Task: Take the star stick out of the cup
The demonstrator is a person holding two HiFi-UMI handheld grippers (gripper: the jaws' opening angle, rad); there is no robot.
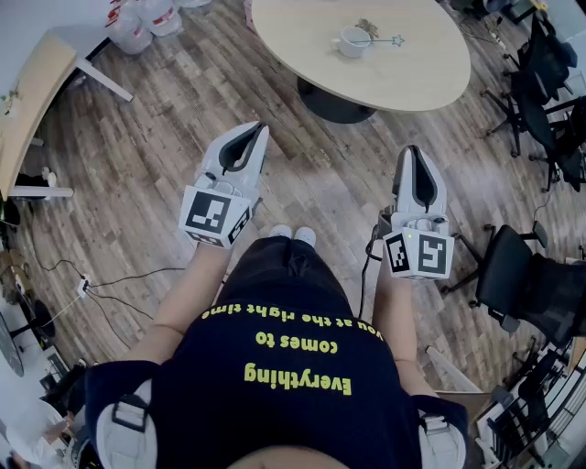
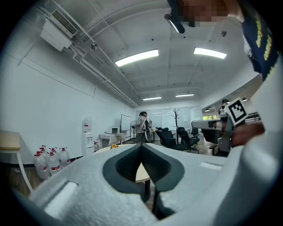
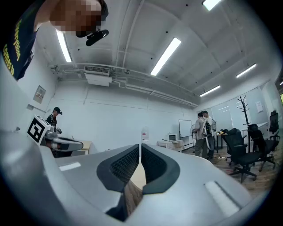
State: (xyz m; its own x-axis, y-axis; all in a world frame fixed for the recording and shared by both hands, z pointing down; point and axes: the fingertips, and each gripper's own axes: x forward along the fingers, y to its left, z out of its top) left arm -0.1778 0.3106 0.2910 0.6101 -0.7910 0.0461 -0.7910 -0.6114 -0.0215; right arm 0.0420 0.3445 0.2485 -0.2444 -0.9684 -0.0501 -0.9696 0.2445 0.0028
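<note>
- Jaws of L gripper [image 1: 262,128] & R gripper [image 1: 413,149] fully closed, empty; we hold both level.
- Star stick [image 1: 385,40] sits in cup [image 1: 351,42] on far table [image 1: 430,78], well apart from both.

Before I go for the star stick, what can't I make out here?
Head view: how the star stick sits in the cup, too small.
Head view: the small thing behind the cup, too small to name.
Gripper views: cup and stick do not show; the left gripper and right gripper cover most of the table.
</note>
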